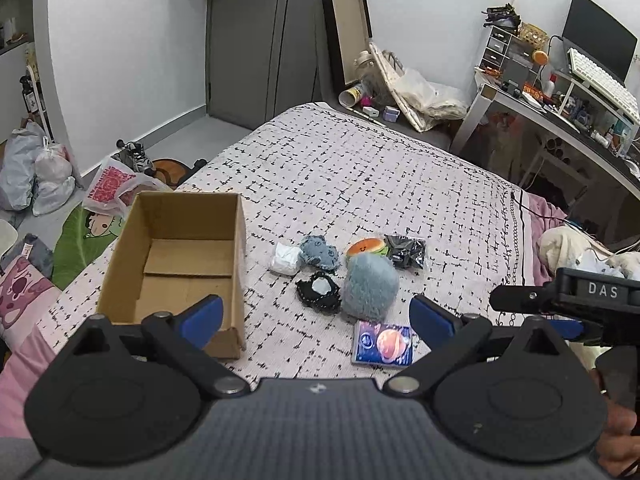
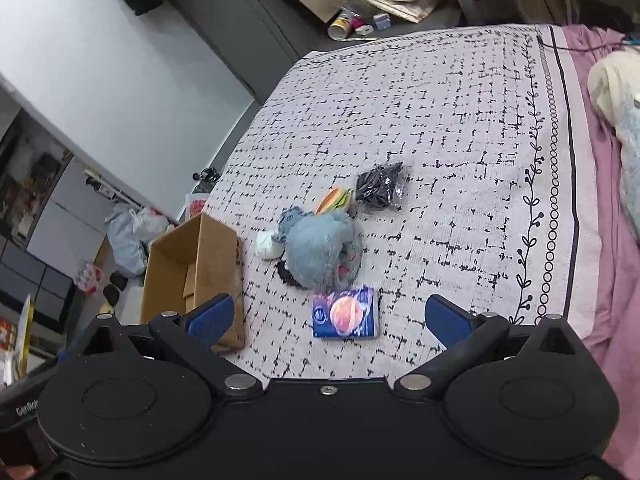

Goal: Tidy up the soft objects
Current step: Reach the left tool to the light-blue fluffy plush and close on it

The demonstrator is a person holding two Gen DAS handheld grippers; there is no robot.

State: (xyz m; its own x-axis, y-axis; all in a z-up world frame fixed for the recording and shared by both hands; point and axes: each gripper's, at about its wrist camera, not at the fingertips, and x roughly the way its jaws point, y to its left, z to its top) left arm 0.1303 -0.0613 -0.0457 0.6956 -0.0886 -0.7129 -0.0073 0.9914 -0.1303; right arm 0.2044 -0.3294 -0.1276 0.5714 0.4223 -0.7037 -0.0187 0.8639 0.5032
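Note:
An open cardboard box [image 1: 188, 264] lies on the bed at the left; it also shows in the right wrist view [image 2: 192, 268]. Right of it sits a cluster of soft items: a big blue-grey plush [image 1: 370, 286] [image 2: 320, 250], a small blue plush [image 1: 320, 252], a white bundle [image 1: 285, 259] [image 2: 267, 245], a black pouch [image 1: 319, 291], a burger plush [image 1: 366, 247] [image 2: 334, 200], a black bagged item [image 1: 405, 251] [image 2: 379, 187], and a blue planet-print packet [image 1: 383, 343] [image 2: 346, 313]. My left gripper [image 1: 316, 316] is open and empty above the near edge. My right gripper [image 2: 330, 318] is open and empty over the packet.
The patterned bedspread [image 1: 360, 168] covers the bed. A pink sheet and pillows [image 2: 616, 128] lie at the right. Bags and shoes clutter the floor [image 1: 48, 176] at the left. A desk with monitor and keyboard [image 1: 580, 88] stands at the back right.

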